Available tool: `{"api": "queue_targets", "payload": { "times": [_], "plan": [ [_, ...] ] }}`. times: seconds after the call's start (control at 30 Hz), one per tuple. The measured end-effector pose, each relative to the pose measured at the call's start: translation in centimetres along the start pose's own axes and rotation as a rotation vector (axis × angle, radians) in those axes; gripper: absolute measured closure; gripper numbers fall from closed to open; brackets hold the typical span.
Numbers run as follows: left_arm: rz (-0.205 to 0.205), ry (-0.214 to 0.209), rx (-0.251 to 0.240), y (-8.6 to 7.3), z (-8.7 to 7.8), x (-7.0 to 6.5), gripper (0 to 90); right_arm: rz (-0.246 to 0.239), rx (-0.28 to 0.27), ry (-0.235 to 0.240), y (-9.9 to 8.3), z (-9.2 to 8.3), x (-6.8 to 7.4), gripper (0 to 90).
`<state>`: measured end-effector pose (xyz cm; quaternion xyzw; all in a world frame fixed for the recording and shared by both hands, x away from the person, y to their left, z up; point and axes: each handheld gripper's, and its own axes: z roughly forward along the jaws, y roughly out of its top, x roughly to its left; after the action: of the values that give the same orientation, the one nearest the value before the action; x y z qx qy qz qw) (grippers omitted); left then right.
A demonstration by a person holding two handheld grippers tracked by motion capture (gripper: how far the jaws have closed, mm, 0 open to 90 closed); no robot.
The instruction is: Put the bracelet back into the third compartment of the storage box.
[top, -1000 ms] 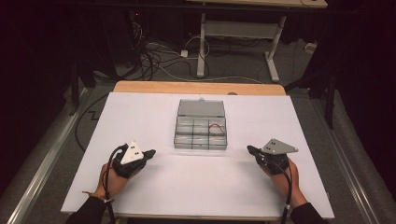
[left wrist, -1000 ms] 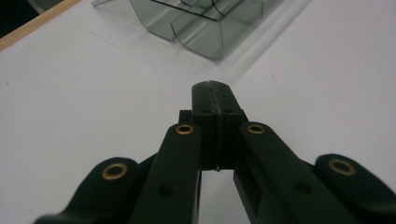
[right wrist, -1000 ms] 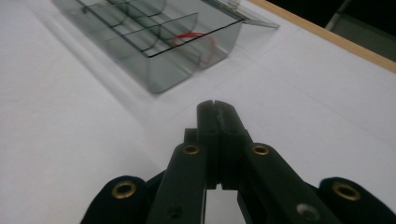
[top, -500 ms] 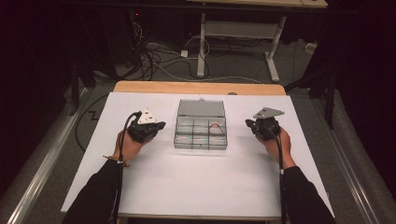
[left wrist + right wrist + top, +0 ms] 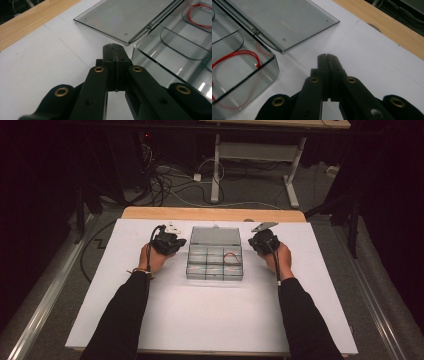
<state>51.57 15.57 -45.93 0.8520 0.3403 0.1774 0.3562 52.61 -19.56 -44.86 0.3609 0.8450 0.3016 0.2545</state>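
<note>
A clear plastic compartment box [image 5: 215, 262] lies in the middle of the white table, its lid [image 5: 215, 236] folded flat behind it. A red wire loop [image 5: 231, 257] rests in a compartment on the box's right side. My left gripper [image 5: 175, 242] sits just left of the box, shut with nothing between its jaws. From the left gripper view the box wall [image 5: 160, 65] and the lid [image 5: 127, 17] are close by its tip [image 5: 114, 47]. My right gripper [image 5: 256, 241] is just right of the box, also shut and empty; the right gripper view has the red wire [image 5: 239, 56] to the left of its tip [image 5: 327, 57].
The white table top [image 5: 210, 315] has free room in front of the box. A wooden strip [image 5: 212, 214] runs along the far edge. Beyond it stand a metal stand [image 5: 255, 155] and tangled cables [image 5: 165, 180] on the floor.
Both hands have moved away from the near edge toward the far side of the table and now flank the box. Both grippers stayed shut.
</note>
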Motion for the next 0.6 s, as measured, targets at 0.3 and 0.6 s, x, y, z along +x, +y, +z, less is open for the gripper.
{"api": "queue_targets", "payload": {
  "times": [0.3, 0.6],
  "plan": [
    [-0.019, 0.013, 0.049, 0.4, 2.6, 0.1, 87.9, -0.020, 0.047, 0.000, 0.9, 2.8, 0.8, 90.0],
    [-0.007, 0.022, 0.060, 0.6, 3.7, -0.1, 87.8, -0.014, 0.034, 0.032, 1.2, 3.9, 0.6, 90.0]
  ]
}}
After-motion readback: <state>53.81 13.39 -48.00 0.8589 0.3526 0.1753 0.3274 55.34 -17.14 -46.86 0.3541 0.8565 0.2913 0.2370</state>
